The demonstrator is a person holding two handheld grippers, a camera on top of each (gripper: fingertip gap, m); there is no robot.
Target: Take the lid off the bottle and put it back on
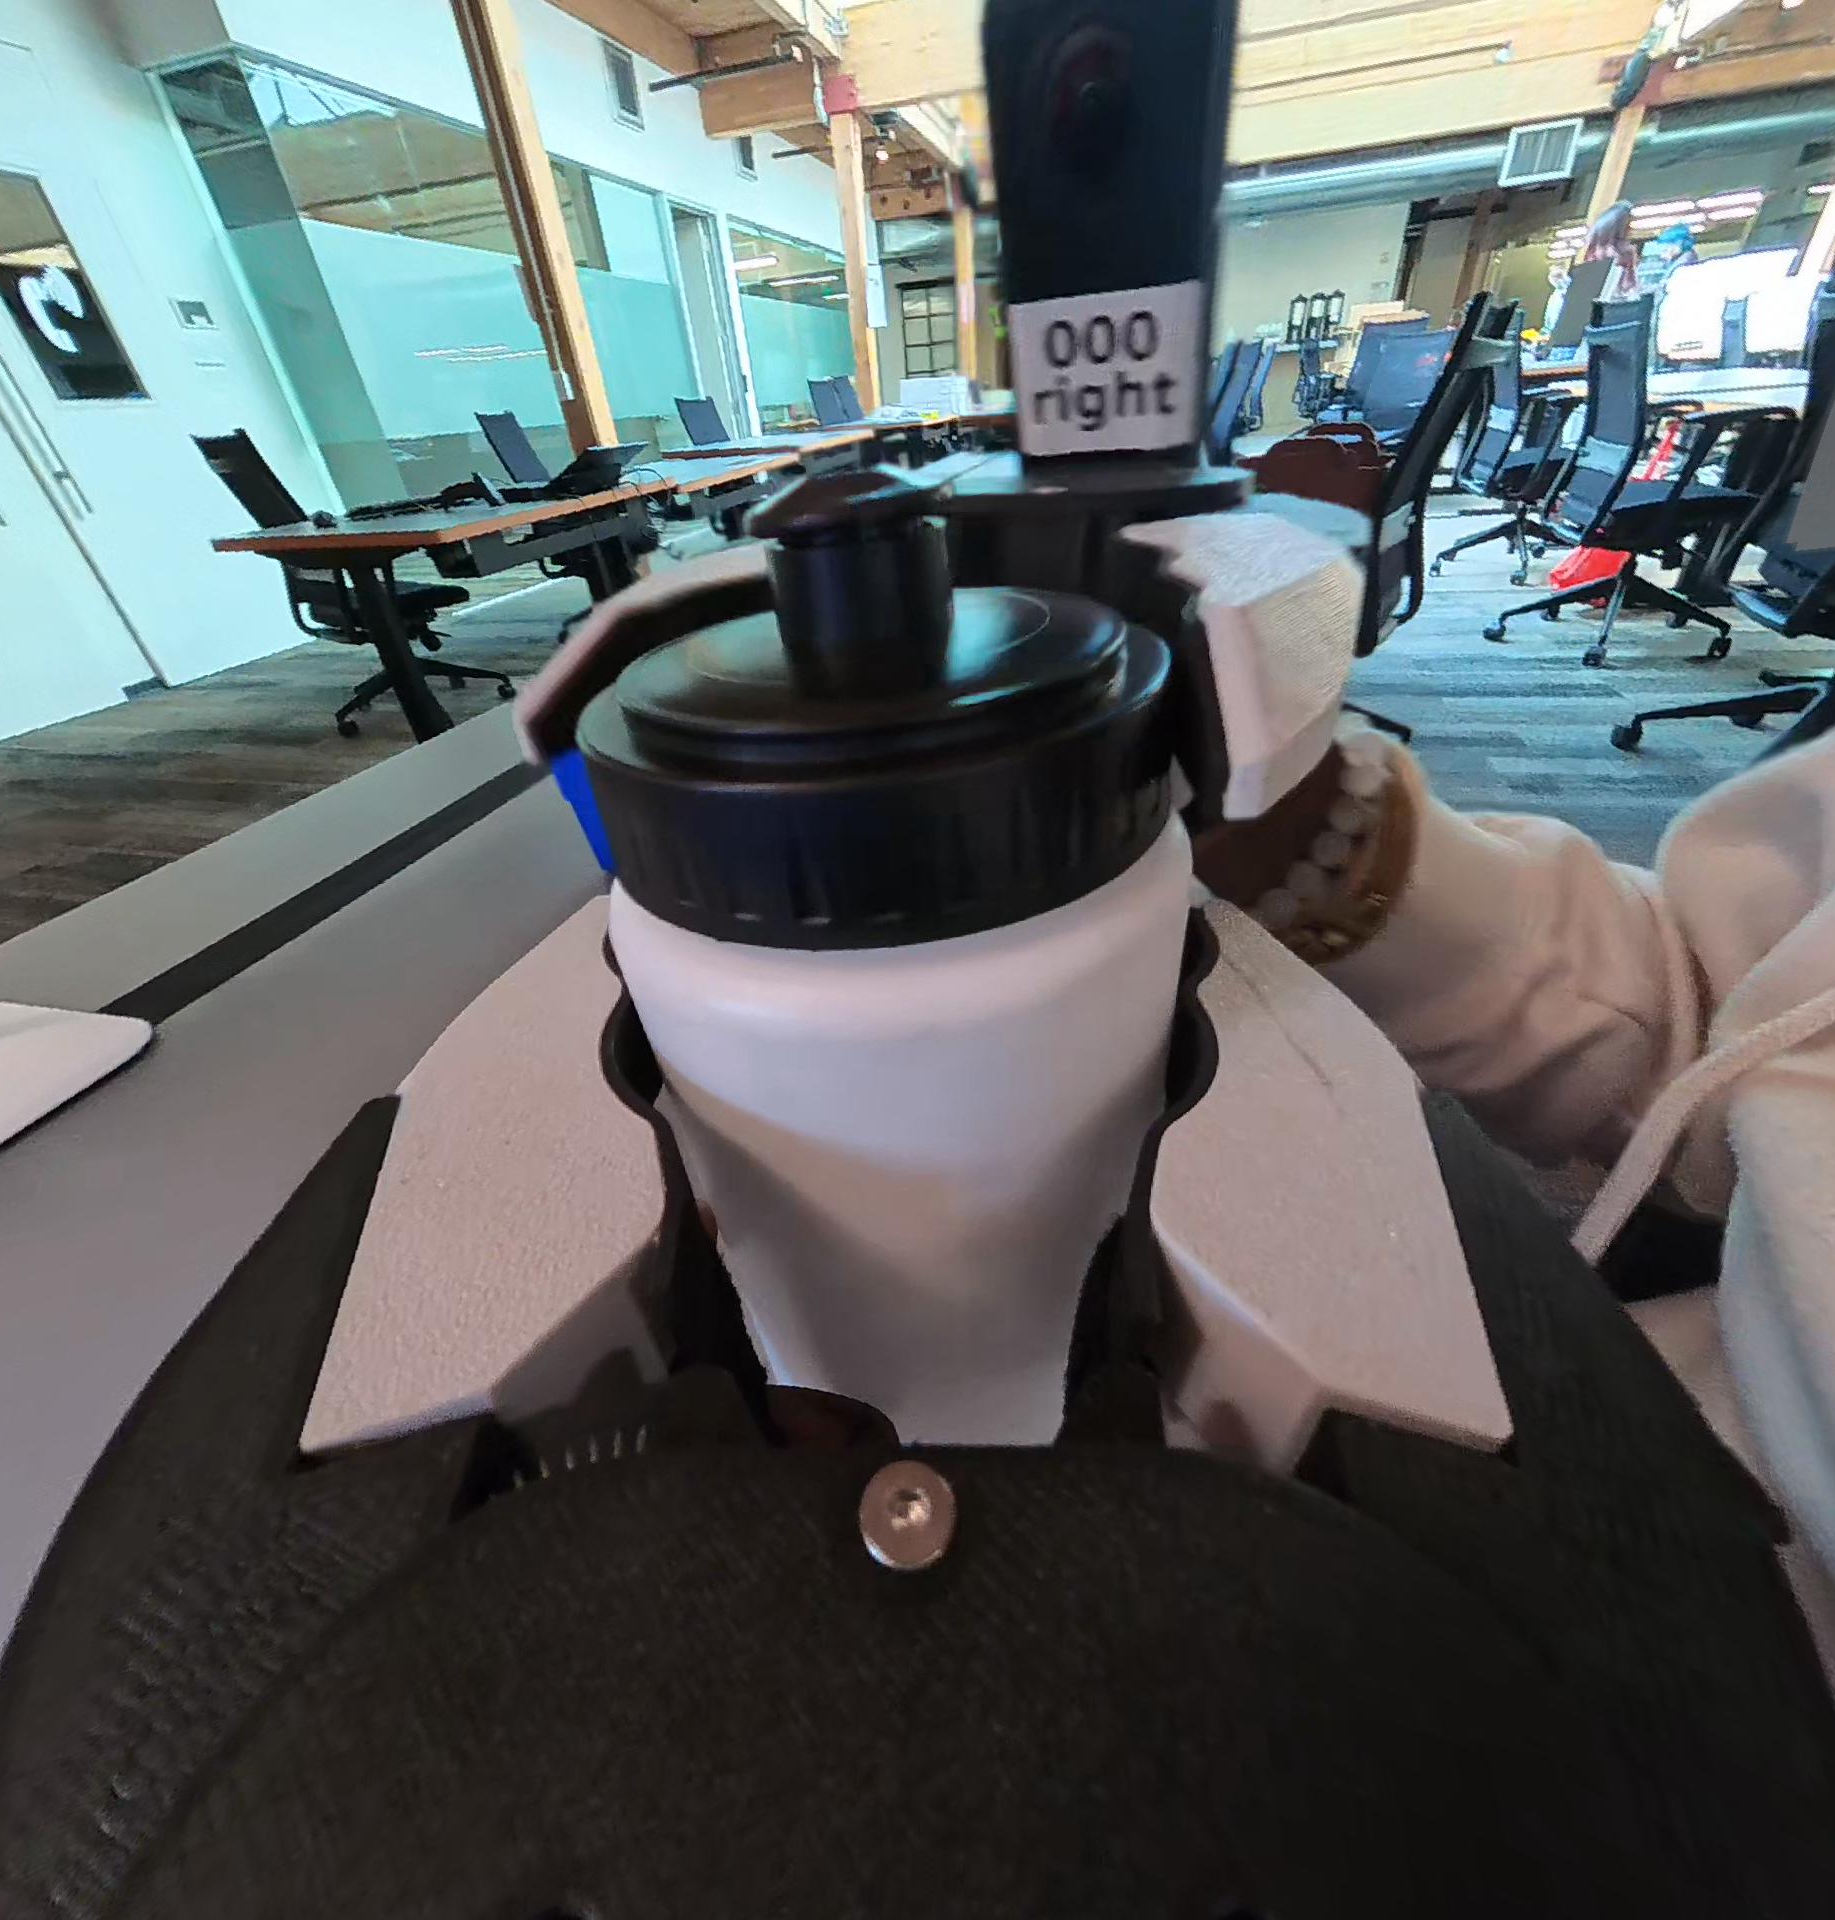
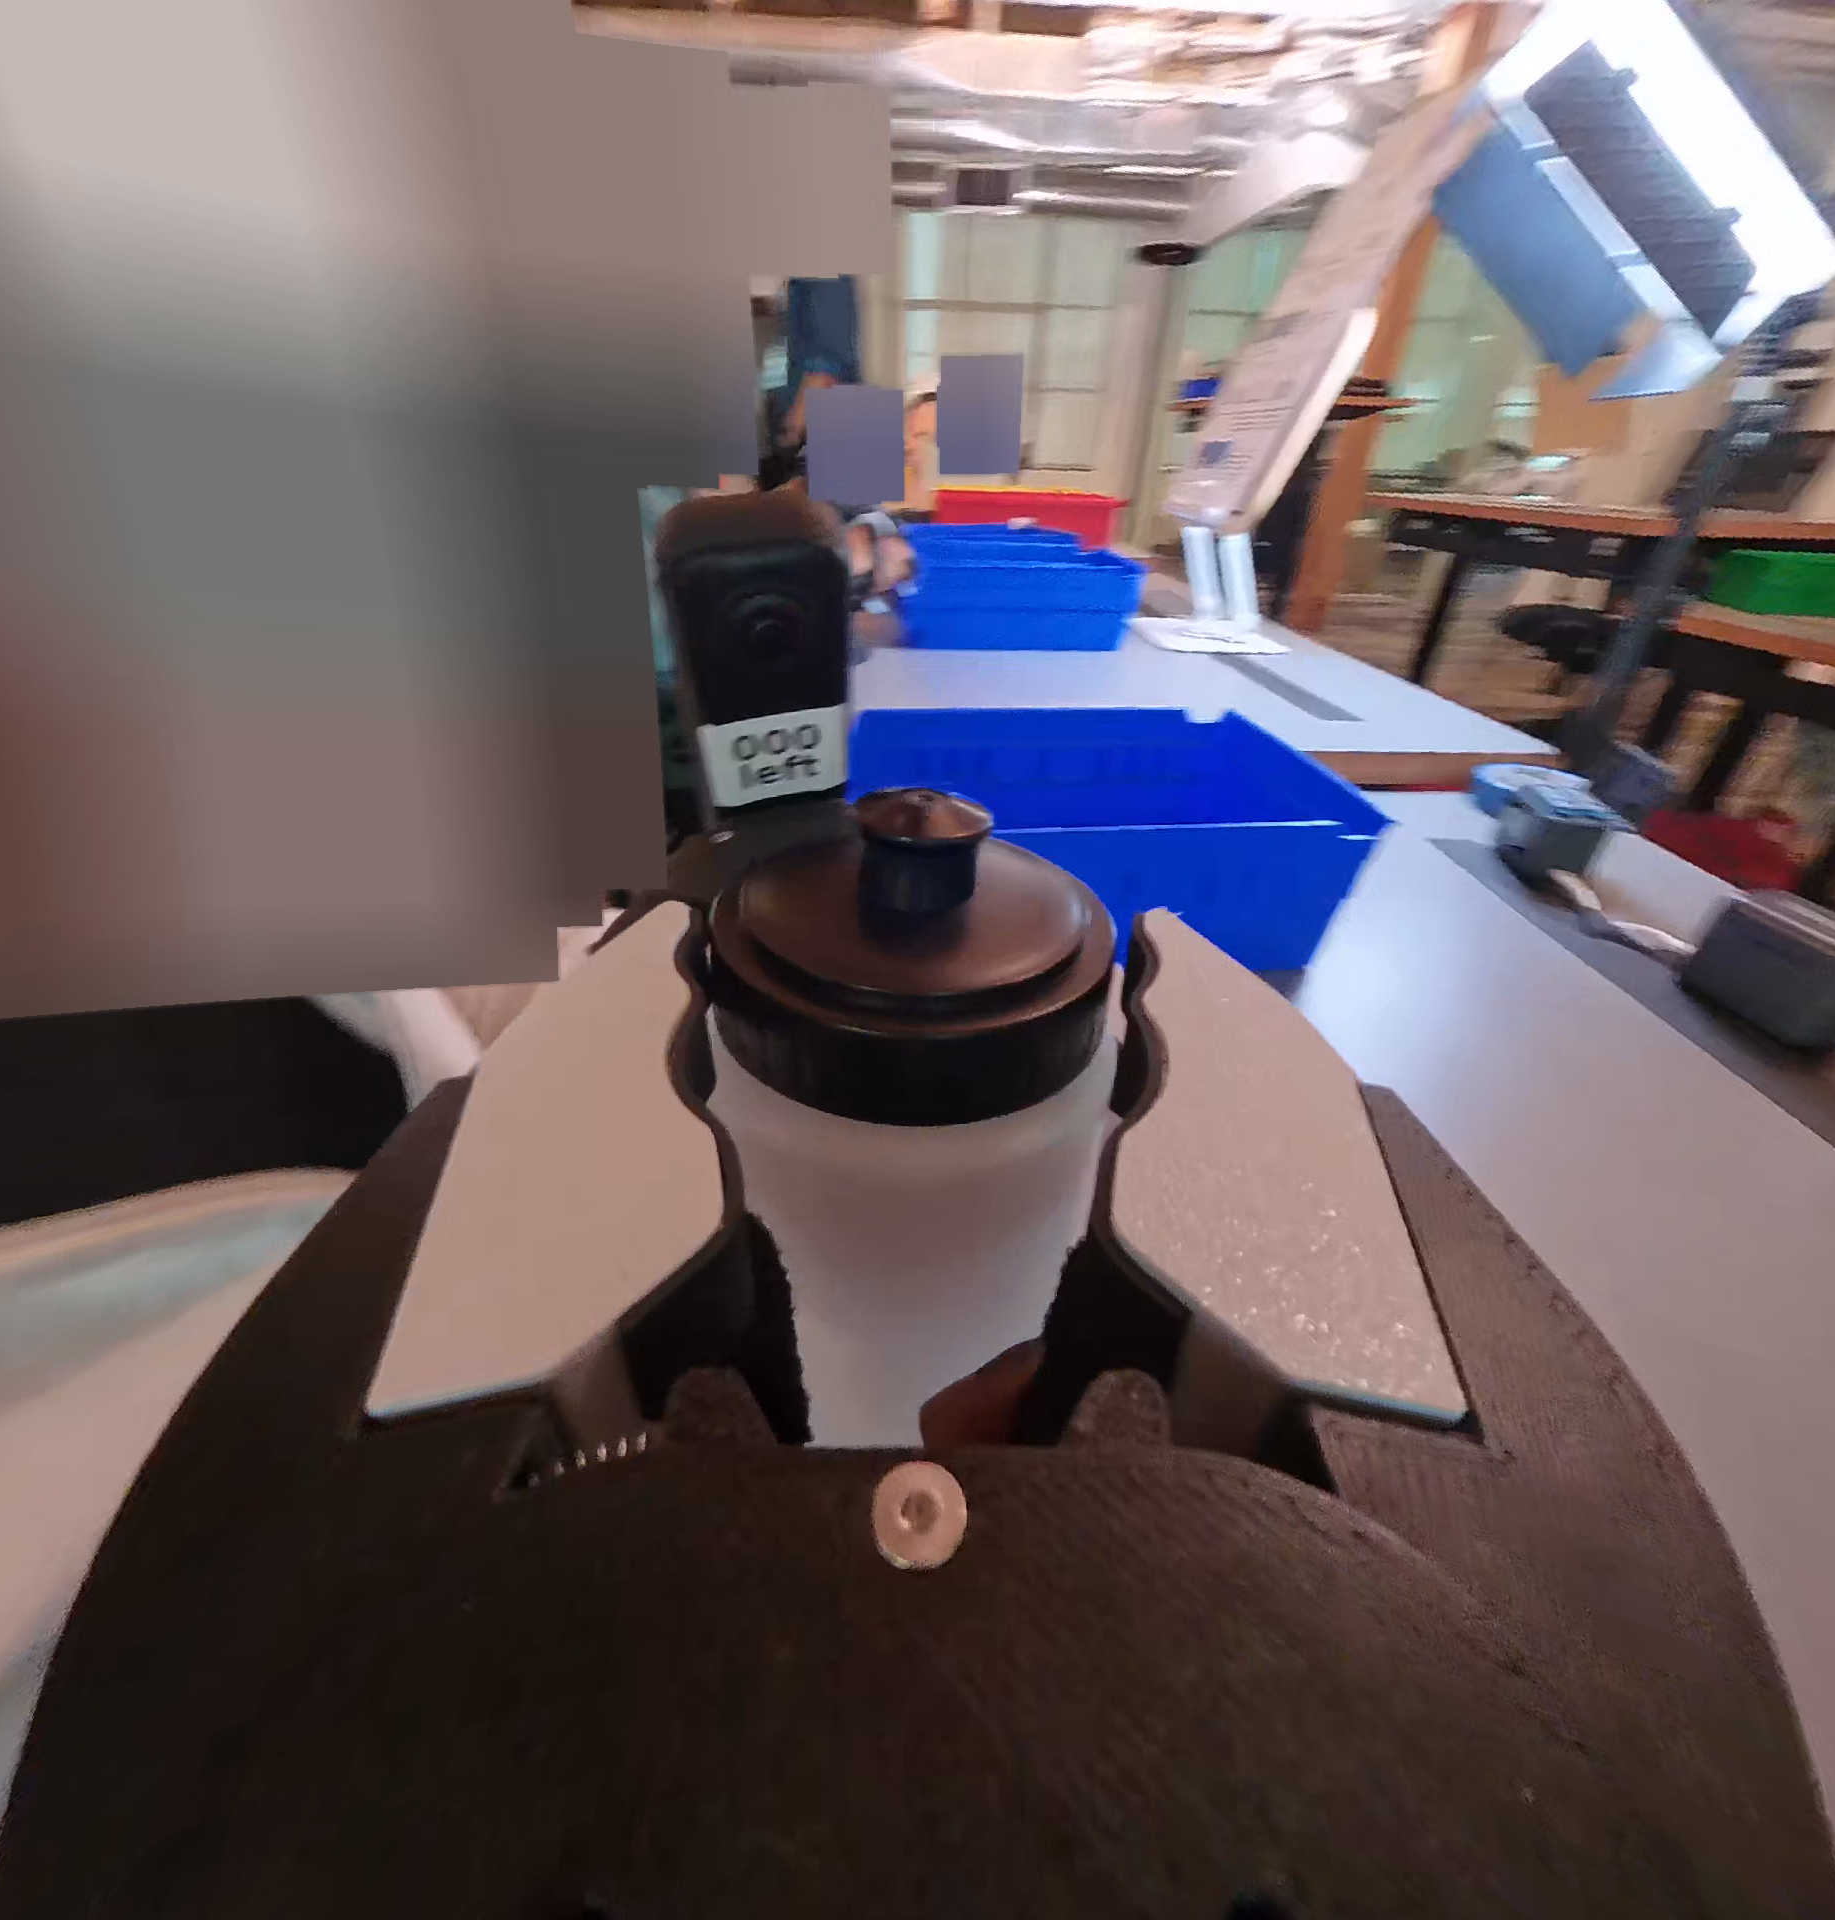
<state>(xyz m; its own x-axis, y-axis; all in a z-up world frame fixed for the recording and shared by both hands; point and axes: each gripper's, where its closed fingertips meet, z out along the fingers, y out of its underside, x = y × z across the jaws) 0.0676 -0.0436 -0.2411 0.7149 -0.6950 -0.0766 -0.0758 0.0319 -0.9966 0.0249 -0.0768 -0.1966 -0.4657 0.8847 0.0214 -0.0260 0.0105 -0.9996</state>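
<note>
1. Your left hand-held gripper [image 1: 908, 1039] is clamped on the white bottle [image 1: 913, 1091] just under the shoulder; the bottle stands upright, long axis vertical.
2. The black lid [image 2: 908, 997] sits on the neck, spout up.
3. Your right hand-held gripper [image 2: 913, 1013] brackets the lid's ribbed rim from the far side, fingers [image 2: 570, 1153] close against it; firm clamping: cannot tell.
4. Judgement: the right gripper is nearer the lid; twist about the vertical axis.

The left gripper [image 1: 908, 1029] has its jaws closed on the white body of the bottle [image 1: 913, 1091], below the black lid [image 1: 877, 769]. The right gripper [image 1: 871, 748] closes on that lid from the far side. The lid sits on the bottle, above the grey table [image 1: 269, 935].
</note>
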